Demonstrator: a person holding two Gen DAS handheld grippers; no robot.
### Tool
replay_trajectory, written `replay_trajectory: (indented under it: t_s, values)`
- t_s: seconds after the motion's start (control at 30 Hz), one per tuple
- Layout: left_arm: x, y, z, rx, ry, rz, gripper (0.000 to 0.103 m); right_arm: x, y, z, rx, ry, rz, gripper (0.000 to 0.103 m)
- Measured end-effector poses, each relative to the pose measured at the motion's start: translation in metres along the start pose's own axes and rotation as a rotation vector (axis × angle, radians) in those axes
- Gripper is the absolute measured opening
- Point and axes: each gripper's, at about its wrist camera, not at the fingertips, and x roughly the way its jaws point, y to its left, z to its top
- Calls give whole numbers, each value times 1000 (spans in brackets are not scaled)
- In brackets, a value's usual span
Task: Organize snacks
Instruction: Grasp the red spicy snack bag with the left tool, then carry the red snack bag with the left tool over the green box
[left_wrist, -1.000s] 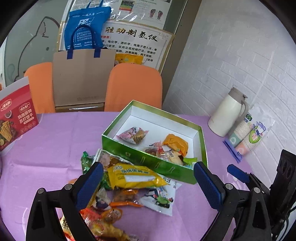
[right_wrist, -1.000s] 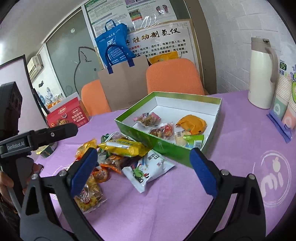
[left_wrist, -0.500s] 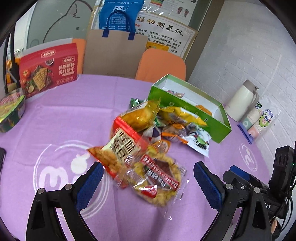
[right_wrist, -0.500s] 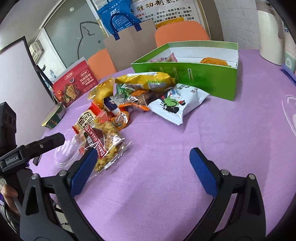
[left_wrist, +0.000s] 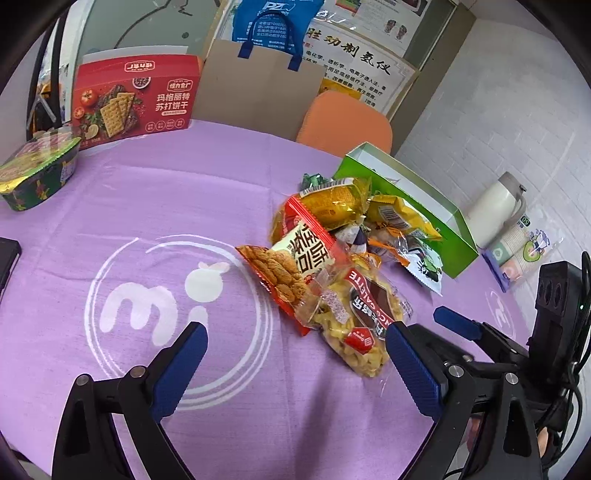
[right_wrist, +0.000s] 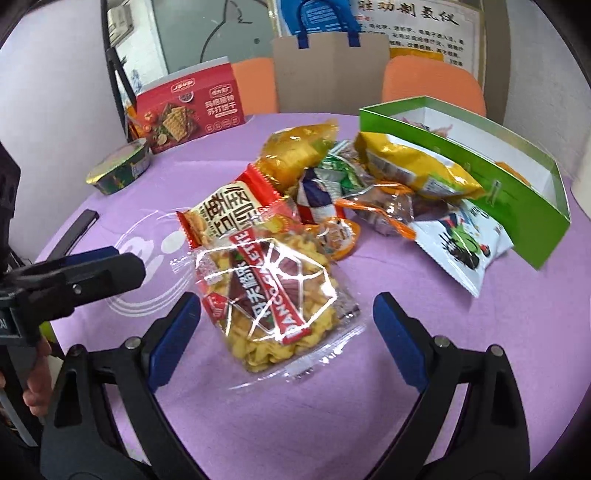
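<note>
Purple tablecloth (right_wrist: 406, 369), right tongs (right_wrist: 286, 325) closing astride clear cookie bag (right_wrist: 273, 295), left tongs (left_wrist: 295, 365) wide, empty.

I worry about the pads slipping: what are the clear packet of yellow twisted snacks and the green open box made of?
Clear packet of yellow twisted snacks: seemingly thin glossy plastic film; it throws bright glare lines and the contents show through.
Green open box: apparently coated cardboard, with stiff straight walls, a white inside and a slight sheen.

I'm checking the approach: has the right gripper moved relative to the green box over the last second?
Yes. The right gripper has drawn back from the green box and now straddles the clear galette bag, jaws open.
</note>
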Motion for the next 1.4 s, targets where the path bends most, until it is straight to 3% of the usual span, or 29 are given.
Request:
replay_trajectory:
  t_s: [0.2,0.27,0.63,0.7,0.83,1.03,1.13,1.2,1.3,1.4]
  values:
    - [-2,14,13,0,-25,15,97,24,10,0,-104,16,-53,97]
    - [2,14,23,23,-31,43,93,24,0,-3,-71,26,-63,97]
    - [47,-9,49,109,17,4,90,-18,-58,-28,108,29,-176,97]
    - [58,-13,49,113,33,9,82,-25,-67,-28,139,30,-163,97]
    - [81,-14,46,119,97,43,50,-41,-77,-24,221,-20,-40,97]
    - [68,-3,28,52,110,3,38,-42,-84,-5,236,-55,-47,96]
    - [55,0,14,30,103,-2,38,-27,-93,9,268,-35,-32,80]
    - [49,3,5,8,102,-18,38,-11,-103,17,293,0,-37,63]
    - [43,3,-2,2,102,-29,38,9,-110,22,299,63,-34,54]
    - [41,2,-4,19,104,-26,38,20,-107,20,261,128,-41,54]
